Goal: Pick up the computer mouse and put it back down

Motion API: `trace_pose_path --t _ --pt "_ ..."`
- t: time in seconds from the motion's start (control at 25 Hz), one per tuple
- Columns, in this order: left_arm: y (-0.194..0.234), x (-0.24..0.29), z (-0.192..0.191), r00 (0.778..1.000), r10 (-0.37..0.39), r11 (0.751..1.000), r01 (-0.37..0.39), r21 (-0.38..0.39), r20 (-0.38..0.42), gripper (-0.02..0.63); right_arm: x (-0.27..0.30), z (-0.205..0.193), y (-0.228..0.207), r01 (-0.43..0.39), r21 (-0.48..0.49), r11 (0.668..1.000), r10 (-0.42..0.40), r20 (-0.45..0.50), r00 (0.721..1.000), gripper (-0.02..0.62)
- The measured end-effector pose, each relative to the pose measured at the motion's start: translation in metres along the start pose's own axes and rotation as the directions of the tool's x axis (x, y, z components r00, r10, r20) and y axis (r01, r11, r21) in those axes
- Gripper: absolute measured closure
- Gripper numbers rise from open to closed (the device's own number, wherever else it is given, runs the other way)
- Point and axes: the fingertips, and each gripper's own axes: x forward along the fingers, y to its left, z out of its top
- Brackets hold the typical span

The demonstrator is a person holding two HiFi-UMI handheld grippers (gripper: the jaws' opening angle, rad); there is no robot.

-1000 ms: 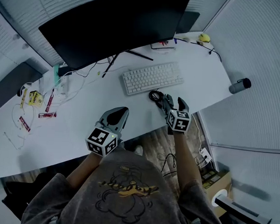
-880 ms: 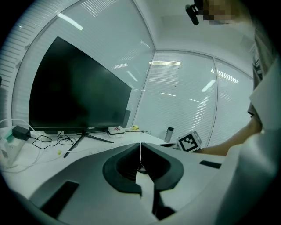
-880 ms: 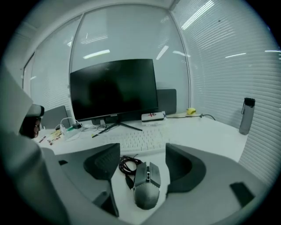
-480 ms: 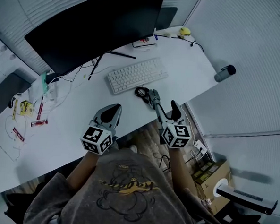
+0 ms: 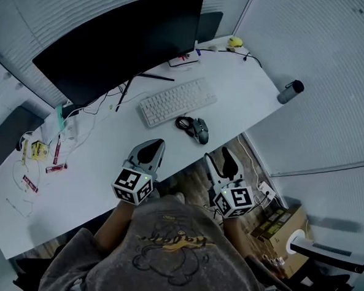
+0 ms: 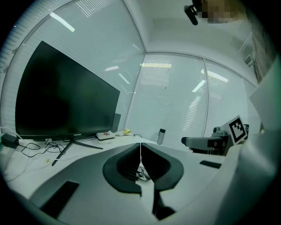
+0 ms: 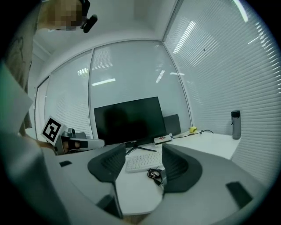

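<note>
Head view: the computer mouse (image 5: 201,130) is a small dark grey one with a rounded back. It's lying on the white desk (image 5: 88,167) just in front of the keyboard (image 5: 177,101), with its black cable (image 5: 184,123) bunched in a coil touching its left side. The right gripper (image 5: 220,159) hangs past the desk edge, apart from the mouse, and the left gripper (image 5: 150,150) is over the desk.

Left gripper view: tongs pressed together, nothing pinched.

Right gripper view: tongs spread, though they've just been closing in a bit, and nothing is between them. The mouse peeks out on the desk beyond, beside its cable.
</note>
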Motion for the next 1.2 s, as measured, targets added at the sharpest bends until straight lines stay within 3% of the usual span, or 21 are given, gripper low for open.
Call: trace_pose_path --t 0.4,0.6,0.92,1.2 --pt "0.004 0.000 -0.005 1.000 0.017 1.000 -0.017 0.026 -0.012 0.586 -0.002 -0.012 -0.020 0.089 -0.029 0.996 -0.088 0.011 0.996 0.450" --pt "0.009 -0.002 -0.014 0.999 0.037 0.999 -0.036 0.034 -0.018 0.586 0.002 -0.025 -0.022 0.119 -0.021 0.993 -0.119 0.003 0.993 0.589" --pt "0.021 -0.008 -0.024 0.997 0.074 0.997 -0.073 0.025 -0.027 0.586 0.005 -0.054 -0.025 0.117 -0.008 0.993 -0.117 -0.058 0.991 0.589" --pt "0.021 -0.010 -0.023 0.997 0.074 0.997 -0.073 0.029 -0.030 0.586 0.008 -0.054 -0.017 0.077 -0.004 0.997 -0.077 -0.058 0.995 0.591"
